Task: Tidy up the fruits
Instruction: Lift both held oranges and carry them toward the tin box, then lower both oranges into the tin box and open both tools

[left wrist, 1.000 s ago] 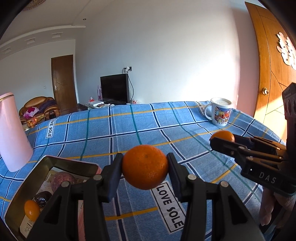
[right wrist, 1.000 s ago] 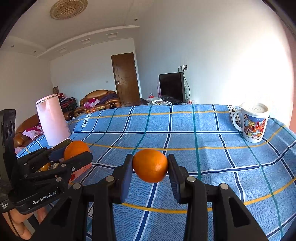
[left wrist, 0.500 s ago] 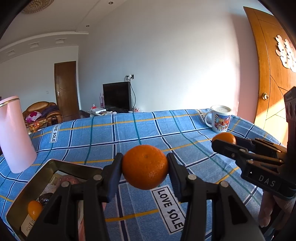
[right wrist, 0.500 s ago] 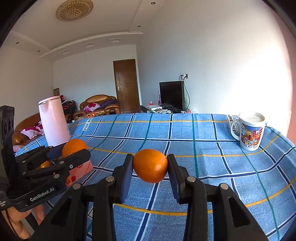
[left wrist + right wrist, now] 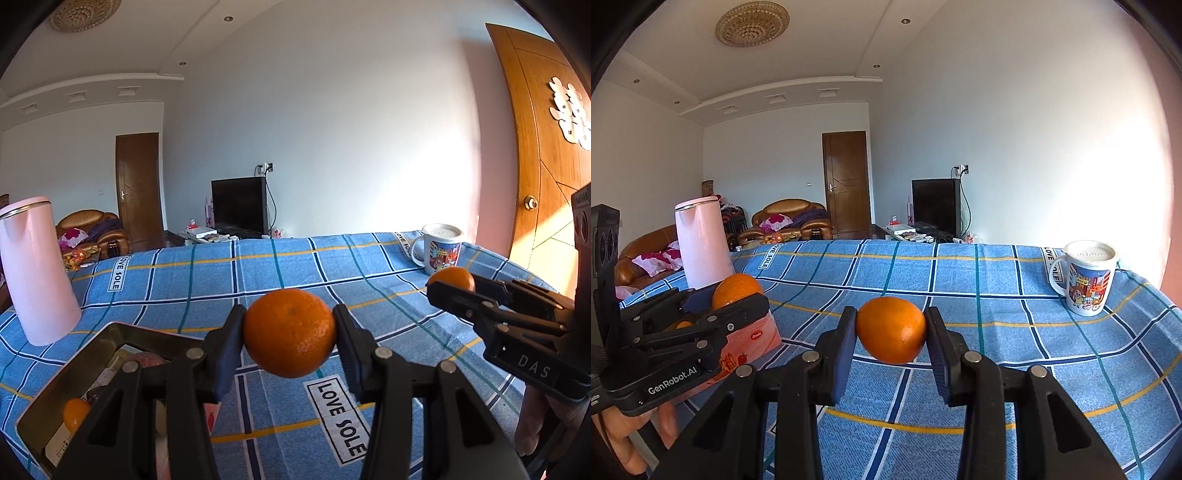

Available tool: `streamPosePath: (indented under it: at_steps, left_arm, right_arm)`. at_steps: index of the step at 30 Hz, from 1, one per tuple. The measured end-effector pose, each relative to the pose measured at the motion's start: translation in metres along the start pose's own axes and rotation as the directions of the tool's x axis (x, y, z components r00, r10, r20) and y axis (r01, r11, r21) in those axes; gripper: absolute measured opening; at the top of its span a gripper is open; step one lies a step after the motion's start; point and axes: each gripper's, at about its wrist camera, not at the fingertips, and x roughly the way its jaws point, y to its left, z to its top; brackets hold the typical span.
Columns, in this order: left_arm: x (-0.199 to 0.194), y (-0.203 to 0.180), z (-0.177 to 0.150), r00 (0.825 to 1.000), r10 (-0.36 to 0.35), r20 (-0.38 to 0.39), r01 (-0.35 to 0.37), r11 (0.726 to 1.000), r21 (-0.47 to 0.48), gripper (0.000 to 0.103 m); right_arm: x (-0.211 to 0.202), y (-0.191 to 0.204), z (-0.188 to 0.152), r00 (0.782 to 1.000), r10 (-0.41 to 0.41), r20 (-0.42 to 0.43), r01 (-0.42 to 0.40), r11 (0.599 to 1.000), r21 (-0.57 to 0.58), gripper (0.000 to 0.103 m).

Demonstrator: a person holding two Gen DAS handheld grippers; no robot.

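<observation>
Two tools each pinch one orange above the blue checked tabletop (image 5: 207, 273). Left tool (image 5: 290, 334) grips its orange (image 5: 290, 332) beside the tin (image 5: 110, 332); right tool (image 5: 891, 334) grips the other orange (image 5: 891, 334).

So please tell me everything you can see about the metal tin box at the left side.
The rectangular metal tin box lies open on the blue checked tablecloth, beside the tall pink container. Its inner walls look dull grey-gold; the outer side is pink with red print. Inside lie a small orange fruit, a reddish item and paper packets. The left gripper partly hides it.
</observation>
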Motion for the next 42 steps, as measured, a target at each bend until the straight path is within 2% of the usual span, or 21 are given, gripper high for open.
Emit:
streamPosePath:
  at_steps: [13, 23, 32, 42]
  left_arm:
    - [-0.006, 0.005, -0.002, 1.000, -0.016, -0.012, 0.016, 1.000, -0.016, 0.049]
    - [-0.021, 0.020, -0.007, 0.999, -0.025, -0.026, 0.024, 0.999, -0.044, 0.049]
    - [-0.042, 0.046, -0.008, 1.000, 0.015, -0.022, -0.016, 0.998, -0.068, 0.049]
    - [-0.066, 0.096, -0.010, 0.990, 0.131, -0.044, -0.135, 0.986, -0.097, 0.049]
  right_arm:
    - [0.003, 0.013, -0.001, 0.999, -0.010, -0.031, 0.009, 1.000, -0.024, 0.039]
    - [0.008, 0.033, 0.001, 0.999, 0.023, -0.047, -0.025, 0.999, -0.037, 0.039]
    - [0.013, 0.068, 0.008, 0.993, 0.107, -0.052, -0.109, 0.993, -0.053, 0.039]
    - [0.019, 0.123, 0.021, 0.970, 0.234, -0.065, -0.240, 0.965, -0.101, 0.039]
